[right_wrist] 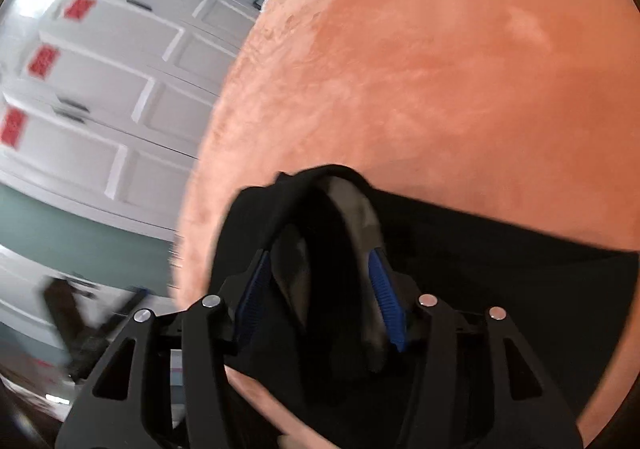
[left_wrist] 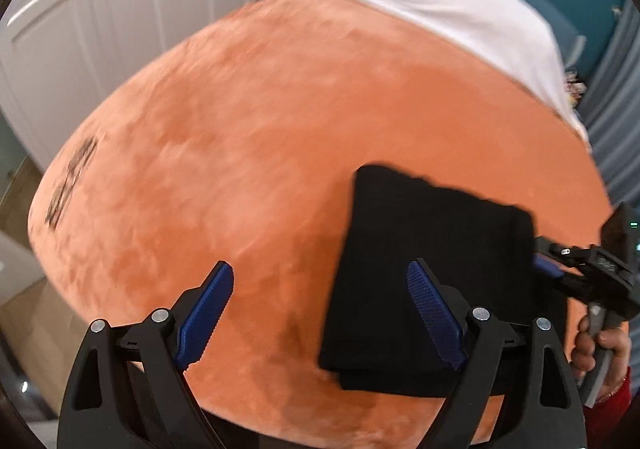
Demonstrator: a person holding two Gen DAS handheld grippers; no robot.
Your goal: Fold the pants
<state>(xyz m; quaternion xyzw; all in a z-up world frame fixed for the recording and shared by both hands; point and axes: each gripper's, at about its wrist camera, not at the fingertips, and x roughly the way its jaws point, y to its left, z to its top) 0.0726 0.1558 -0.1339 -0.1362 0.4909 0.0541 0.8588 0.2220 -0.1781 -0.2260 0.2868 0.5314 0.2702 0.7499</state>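
The black pants (left_wrist: 432, 265) lie folded into a compact rectangle on the orange blanket (left_wrist: 260, 129), at the lower right of the left wrist view. My left gripper (left_wrist: 320, 313) is open and empty above the blanket, its right finger over the pants' left edge. My right gripper (right_wrist: 320, 289) is around a raised fold of the black pants (right_wrist: 500, 269), with cloth bunched between the blue pads (right_wrist: 386, 301). It also shows in the left wrist view (left_wrist: 560, 273) at the pants' right edge.
A white sheet or pillow (left_wrist: 460, 9) lies at the far end of the bed. White panelled wardrobe doors (right_wrist: 100, 69) with red stickers stand beside the bed. The bed's near edge (left_wrist: 280, 421) is just below my left gripper.
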